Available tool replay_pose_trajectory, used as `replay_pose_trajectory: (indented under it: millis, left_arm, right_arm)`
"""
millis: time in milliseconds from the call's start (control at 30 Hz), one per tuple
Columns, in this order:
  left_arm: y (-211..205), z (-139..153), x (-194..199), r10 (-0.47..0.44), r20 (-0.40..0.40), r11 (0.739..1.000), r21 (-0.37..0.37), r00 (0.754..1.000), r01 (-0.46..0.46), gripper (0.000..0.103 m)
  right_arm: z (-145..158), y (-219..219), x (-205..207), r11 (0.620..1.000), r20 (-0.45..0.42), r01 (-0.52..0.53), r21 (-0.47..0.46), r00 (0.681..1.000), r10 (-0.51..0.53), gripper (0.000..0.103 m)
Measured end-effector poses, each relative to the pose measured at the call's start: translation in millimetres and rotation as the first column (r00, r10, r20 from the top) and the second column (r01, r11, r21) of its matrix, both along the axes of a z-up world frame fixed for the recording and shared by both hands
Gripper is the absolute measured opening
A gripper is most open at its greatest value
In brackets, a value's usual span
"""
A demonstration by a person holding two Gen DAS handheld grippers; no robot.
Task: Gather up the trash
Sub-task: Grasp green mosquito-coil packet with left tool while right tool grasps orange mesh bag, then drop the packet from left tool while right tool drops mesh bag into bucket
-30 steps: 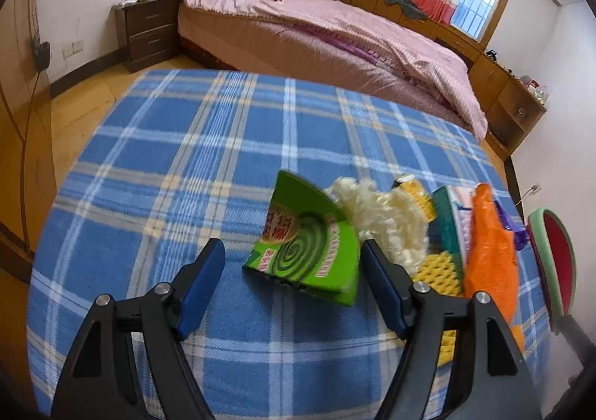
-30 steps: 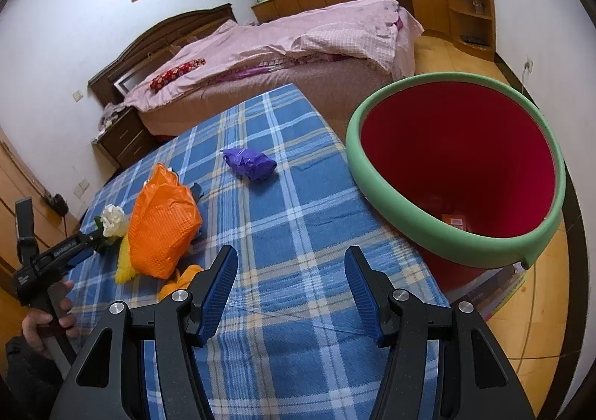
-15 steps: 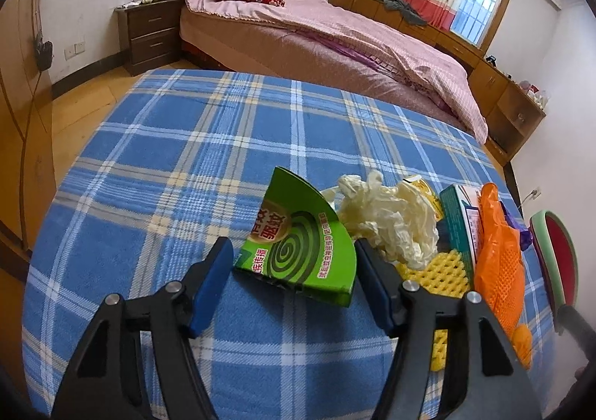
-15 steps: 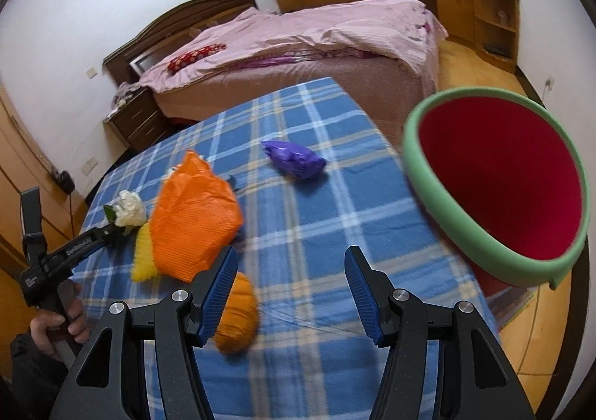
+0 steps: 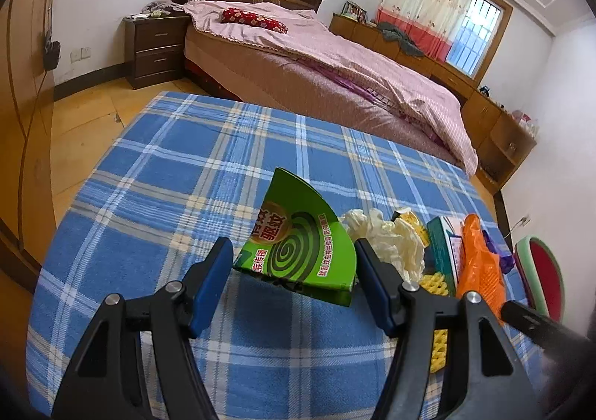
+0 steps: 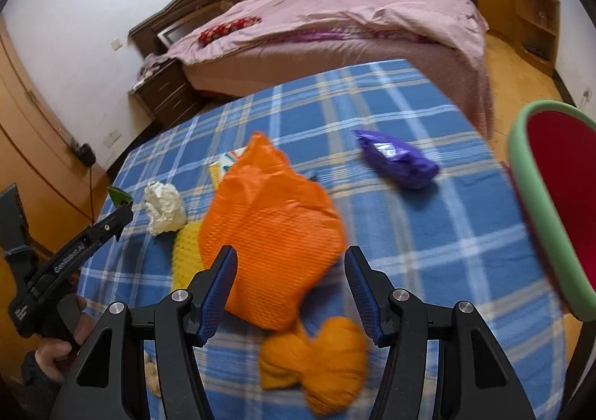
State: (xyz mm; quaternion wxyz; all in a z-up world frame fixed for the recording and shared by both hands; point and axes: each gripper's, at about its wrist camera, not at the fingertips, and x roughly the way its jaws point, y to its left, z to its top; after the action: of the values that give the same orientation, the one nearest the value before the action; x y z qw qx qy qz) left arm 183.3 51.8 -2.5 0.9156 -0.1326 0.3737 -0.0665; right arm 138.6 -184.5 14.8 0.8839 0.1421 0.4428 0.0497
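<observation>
Bedroom worktop [image 5: 156, 174]: left gripper [image 5: 294, 273] fingers clamp the green box [image 5: 298, 248]; right gripper [image 6: 290, 288], fingers apart, may snag the orange bag [image 6: 268, 219] at twelve o'clock.

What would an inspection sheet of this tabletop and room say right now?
Surface: blue checked cloth, flat.
Job's things: green box, crumpled tissue, yellow sponge, orange bag, orange lump, purple wrapper; red bin beside the table.
Clutter: nothing seen.
Tongs: left tongs have just closed on the green box; right tongs open over the orange bag.
Cables: black plug with cord at the wall.
Surroundings: bed, nightstand.
</observation>
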Motion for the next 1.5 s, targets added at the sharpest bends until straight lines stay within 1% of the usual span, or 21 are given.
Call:
replay_pose_trajectory:
  millis: [133, 200, 267, 300, 367, 467, 667, 833, 933, 1067, 1200, 1500]
  left_arm:
    - [0.3, 0.6, -0.9, -0.007, 0.006, 1.0, -0.008, 1.0, 0.007, 0.067]
    - [-0.4, 1.2, -1.4, -0.012, 0.011, 1.0, -0.009, 1.0, 0.012, 0.067]
    - [-1.7, 1.9, -2.3, -0.017, 0.014, 1.0, -0.008, 1.0, 0.017, 0.067]
    - [-2.5, 2.3, -2.7, -0.021, 0.015, 1.0, -0.008, 1.0, 0.021, 0.067]
    - [-4.5, 2.9, -3.7, -0.028, 0.018, 1.0, -0.006, 0.999, 0.028, 0.067]
    - [-7.9, 4.5, -5.1, -0.038, 0.028, 0.999, 0.002, 0.999, 0.038, 0.067]
    - [-18.6, 10.7, -9.9, -0.073, 0.051, 0.997, 0.023, 0.996, 0.072, 0.067]
    - [-30.3, 25.4, -18.7, -0.101, 0.079, 0.994, 0.051, 0.992, 0.098, 0.067]
    - [-40.3, 36.5, -27.7, -0.131, 0.093, 0.991, 0.052, 0.987, 0.126, 0.067]
    - [-55.3, 47.8, -38.6, -0.158, 0.108, 0.986, 0.071, 0.981, 0.151, 0.067]
    - [-68.1, 55.3, -49.2, -0.182, 0.115, 0.982, 0.072, 0.976, 0.175, 0.067]
    - [-99.4, 67.7, -71.3, -0.236, 0.116, 0.97, 0.089, 0.965, 0.226, 0.067]
  right_arm:
    - [-7.2, 17.5, 8.8, 0.999, -0.013, -0.023, -0.05, 1.0, 0.023, 0.061]
    - [-10.5, 21.8, 10.2, 0.998, -0.019, -0.032, -0.056, 0.999, 0.031, 0.06]
    - [-12.5, 24.0, 8.9, 0.998, -0.016, -0.038, -0.054, 0.999, 0.037, 0.039]
    - [-12.7, 24.5, 7.9, 0.998, -0.014, -0.041, -0.055, 0.999, 0.04, 0.037]
    - [-11.0, 23.1, 2.7, 0.998, 0.004, -0.038, -0.05, 0.999, 0.039, 0.023]
    - [-6.5, 19.5, -5.5, 0.999, 0.029, -0.025, -0.034, 0.999, 0.026, 0.014]
    - [16.4, 4.9, -31.0, 0.999, 0.112, 0.018, -0.031, 0.994, -0.015, 0.012]
    - [39.4, -13.8, -55.4, 0.995, 0.159, 0.082, -0.055, 0.985, -0.072, 0.012]
    - [48.3, -27.4, -68.7, 0.99, 0.175, 0.125, -0.063, 0.978, -0.112, 0.012]
    - [55.3, -45.0, -85.0, 0.982, 0.191, 0.179, -0.064, 0.968, -0.164, 0.012]
    - [60.3, -60.4, -100.8, 0.971, 0.208, 0.231, -0.068, 0.955, -0.212, 0.012]
    - [65.2, -88.3, -124.5, 0.953, 0.234, 0.298, -0.054, 0.931, -0.278, 0.012]
